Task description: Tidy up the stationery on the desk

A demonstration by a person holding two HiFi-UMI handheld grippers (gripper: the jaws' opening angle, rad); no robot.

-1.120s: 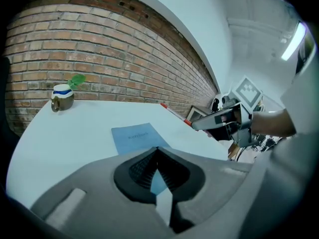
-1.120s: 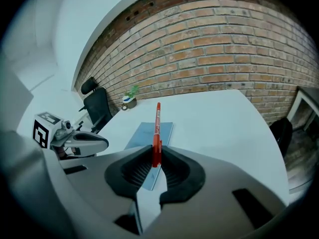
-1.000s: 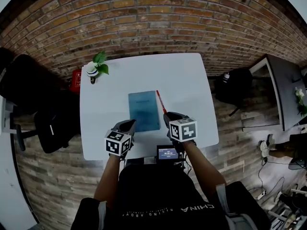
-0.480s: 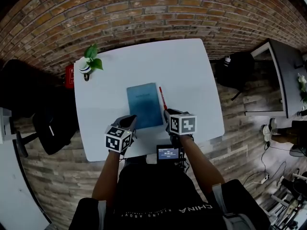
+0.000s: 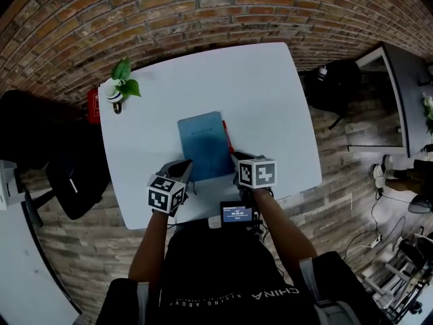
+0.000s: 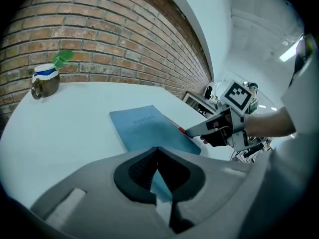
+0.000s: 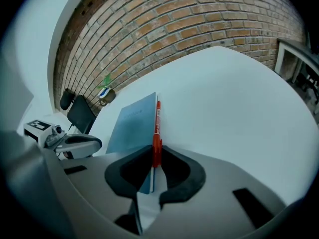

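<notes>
A blue notebook lies flat in the middle of the white desk. A red pen lies along its right edge. My right gripper is at the pen's near end, and in the right gripper view the pen runs straight into the jaws, which are shut on it. My left gripper hovers at the notebook's near left corner. Its jaws meet at the tips with nothing in them. The notebook shows just beyond them.
A mug with a green plant stands at the desk's far left corner. A black chair is left of the desk and a black bag on the floor to the right. A small screen sits at the front edge.
The head view has shifted, so the desk sits higher in the picture. My right gripper has closed in on the pen's near end. The left gripper holds its place.
</notes>
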